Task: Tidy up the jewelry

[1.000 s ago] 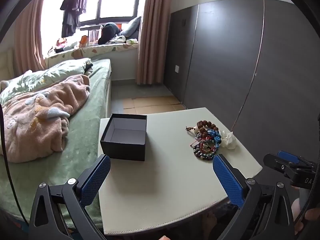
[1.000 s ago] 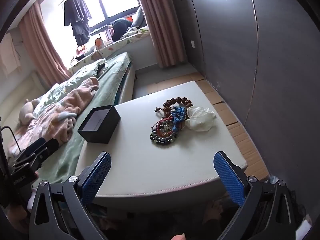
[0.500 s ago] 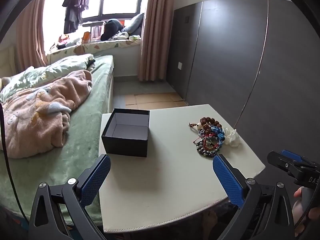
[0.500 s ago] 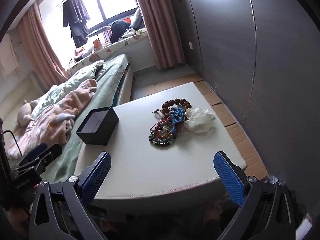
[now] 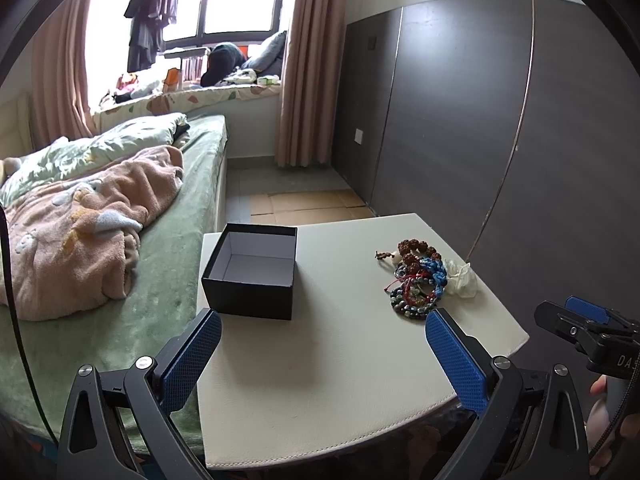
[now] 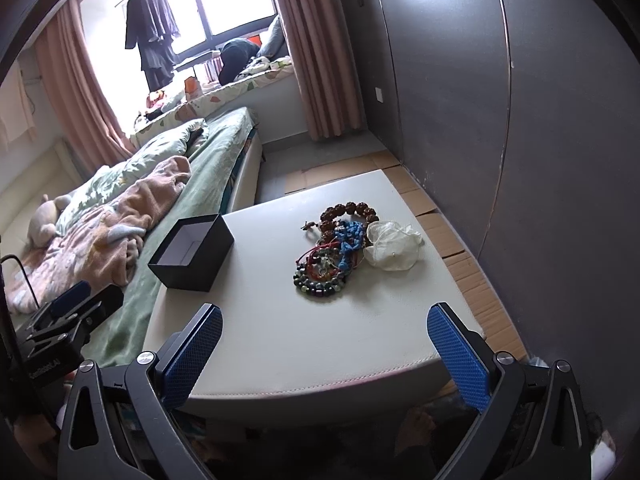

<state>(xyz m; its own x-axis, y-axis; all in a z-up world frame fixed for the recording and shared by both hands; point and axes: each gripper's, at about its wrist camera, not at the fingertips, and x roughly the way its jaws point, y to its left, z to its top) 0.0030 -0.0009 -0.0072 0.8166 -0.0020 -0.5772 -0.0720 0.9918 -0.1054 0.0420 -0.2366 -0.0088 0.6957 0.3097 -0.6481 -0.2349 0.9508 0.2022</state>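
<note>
Since a second ago you have brought both cameras a little closer to the table (image 5: 360, 380): in the left view the box (image 5: 252, 272) and the bracelets (image 5: 418, 280) sit lower and larger, and in the right view the pile (image 6: 332, 252) has barely shifted. Nothing on the table has moved. Your left gripper (image 5: 322, 358) is spread wide and holds nothing, hanging over the near edge; your right gripper (image 6: 325, 352) is likewise spread and empty, short of the near rim. The box stands open and empty at the far-left corner, hard by the edge next to the bed (image 5: 100, 280). The bracelets lie in a tangled heap on the right half, touching a white pouch (image 6: 394, 250) that sits near the right edge. Box and heap are well apart, with a broad bare strip of tabletop between them and more bare surface between the heap and your pads (image 6: 458, 360). The dark wall (image 6: 540, 140) runs close along the right side; the bed presses against the left side.
</note>
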